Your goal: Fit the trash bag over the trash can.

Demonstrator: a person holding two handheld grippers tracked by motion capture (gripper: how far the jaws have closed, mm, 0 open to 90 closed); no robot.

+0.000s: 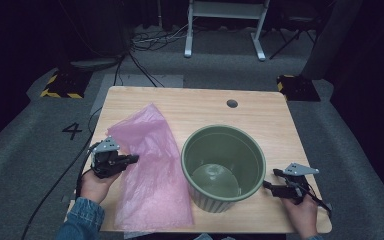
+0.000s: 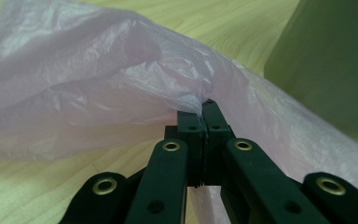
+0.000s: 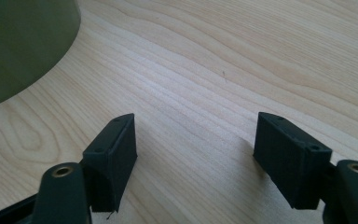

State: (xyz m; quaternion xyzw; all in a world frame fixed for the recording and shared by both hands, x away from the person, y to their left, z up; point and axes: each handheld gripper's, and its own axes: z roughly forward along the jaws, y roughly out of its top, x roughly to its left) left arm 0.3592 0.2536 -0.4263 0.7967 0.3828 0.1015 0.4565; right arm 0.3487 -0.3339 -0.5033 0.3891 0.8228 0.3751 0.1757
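A thin pink plastic bag (image 1: 150, 165) lies flat on the left half of the wooden table (image 1: 190, 102). My left gripper (image 1: 132, 159) is at the bag's left edge. In the left gripper view that gripper (image 2: 204, 109) is shut on a fold of the pink bag (image 2: 98, 93), which rises off the wood there. A ribbed green pot (image 1: 223, 165) stands empty and upright to the right of the bag. Beside the pot's right wall my right gripper (image 1: 271, 178) rests low. In the right gripper view it (image 3: 198, 135) is open over bare wood, with the pot (image 3: 18, 42) at its upper left.
A round cable hole (image 1: 232, 103) sits near the table's far edge. Beyond the table are a white frame's legs (image 1: 225, 30), loose cables (image 1: 145, 45) and two yellow-and-black striped blocks (image 1: 62, 85) (image 1: 297, 87) on grey carpet.
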